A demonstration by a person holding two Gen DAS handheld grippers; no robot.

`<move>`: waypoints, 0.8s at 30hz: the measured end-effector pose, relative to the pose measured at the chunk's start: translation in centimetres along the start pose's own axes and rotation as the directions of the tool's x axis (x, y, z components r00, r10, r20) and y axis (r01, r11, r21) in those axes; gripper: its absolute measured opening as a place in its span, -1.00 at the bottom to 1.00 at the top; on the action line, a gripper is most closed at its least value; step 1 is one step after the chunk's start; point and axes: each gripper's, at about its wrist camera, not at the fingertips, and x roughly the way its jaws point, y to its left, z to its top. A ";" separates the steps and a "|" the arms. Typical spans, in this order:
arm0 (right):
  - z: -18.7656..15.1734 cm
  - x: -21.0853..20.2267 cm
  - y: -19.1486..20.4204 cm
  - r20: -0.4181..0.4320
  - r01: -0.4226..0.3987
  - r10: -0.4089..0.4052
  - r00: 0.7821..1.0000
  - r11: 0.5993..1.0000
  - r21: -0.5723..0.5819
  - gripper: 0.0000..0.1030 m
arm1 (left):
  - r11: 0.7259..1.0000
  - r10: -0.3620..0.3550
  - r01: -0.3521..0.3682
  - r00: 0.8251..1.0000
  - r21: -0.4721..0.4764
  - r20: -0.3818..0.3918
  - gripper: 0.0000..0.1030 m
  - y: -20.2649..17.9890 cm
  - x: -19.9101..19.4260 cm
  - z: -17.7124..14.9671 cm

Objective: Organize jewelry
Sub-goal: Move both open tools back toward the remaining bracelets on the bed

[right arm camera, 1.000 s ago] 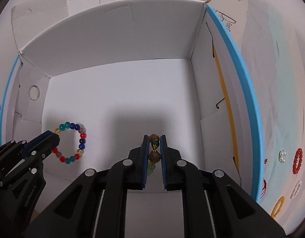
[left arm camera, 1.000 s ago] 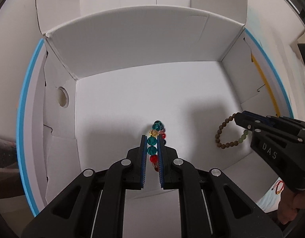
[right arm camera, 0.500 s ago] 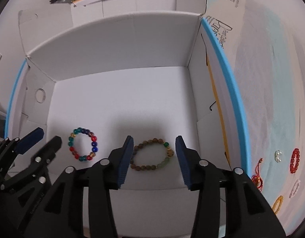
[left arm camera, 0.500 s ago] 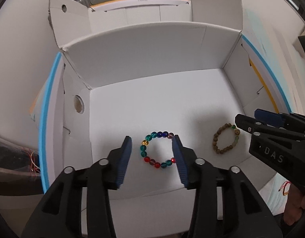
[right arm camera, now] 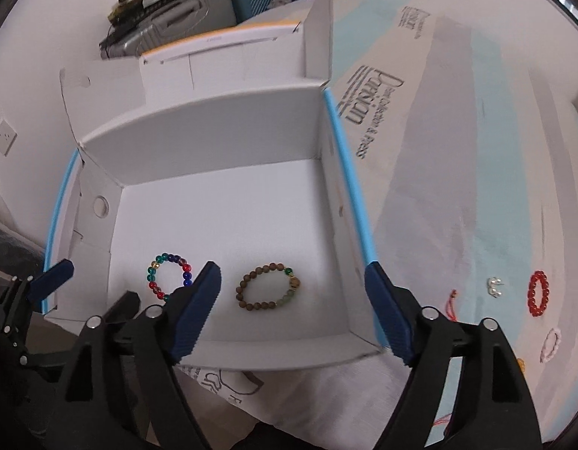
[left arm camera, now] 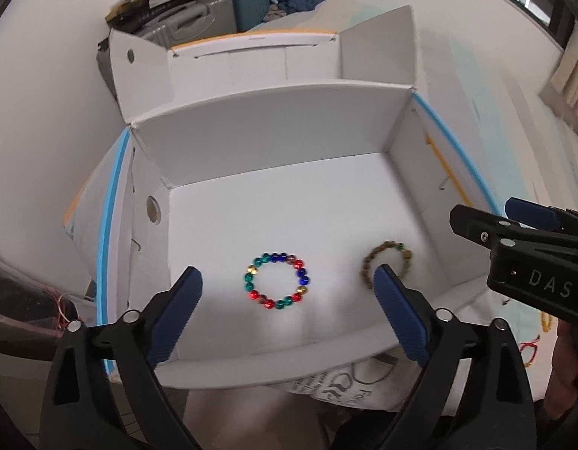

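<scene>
A bracelet of coloured glass beads point(left arm camera: 277, 281) point(right arm camera: 170, 276) lies flat on the floor of the open white box point(left arm camera: 274, 138) point(right arm camera: 214, 131). To its right lies a brown wooden bead bracelet point(left arm camera: 386, 264) point(right arm camera: 269, 288) with a few green beads. My left gripper point(left arm camera: 287, 275) hangs above the coloured bracelet, its jaws opening wide, nothing between the pads. My right gripper point(right arm camera: 292, 272) hangs above the brown bracelet, its jaws also opening and holding nothing. Each gripper shows at the edge of the other's view.
On the cloth right of the box lie a red bead bracelet point(right arm camera: 538, 292), a pale pink one point(right arm camera: 550, 344), pearl earrings point(right arm camera: 493, 287) and a red cord point(right arm camera: 452, 302). Suitcases point(left arm camera: 199, 11) stand behind the box. A wall socket point(right arm camera: 3, 137) is at far left.
Both grippers were shut on their bracelets inside the box. They have let go, opened wide and risen; both bracelets now lie flat on the box floor.
</scene>
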 end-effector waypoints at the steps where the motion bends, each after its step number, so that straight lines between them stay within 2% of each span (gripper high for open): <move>1: -0.2 -0.6 -0.2 0.010 0.006 -0.006 1.000 1.000 0.002 0.55 | 1.000 -0.005 0.005 1.000 -0.001 0.001 0.84 -0.3 -0.2 0.0; 8: -1.5 -3.8 -2.5 0.068 0.027 -0.028 0.997 0.999 0.021 0.76 | 0.999 -0.033 0.033 0.999 0.022 0.023 0.89 -3.0 -1.7 -0.5; 14: -2.7 -6.0 -5.3 0.115 0.049 -0.055 0.992 0.998 0.049 0.85 | 0.996 -0.061 0.059 0.997 0.061 0.040 0.89 -6.1 -2.8 -0.8; 24: -5.5 -10.2 -11.1 0.196 0.127 -0.146 0.970 0.986 0.103 0.85 | 0.985 -0.109 0.099 0.992 0.138 0.068 0.89 -12.5 -4.4 -1.4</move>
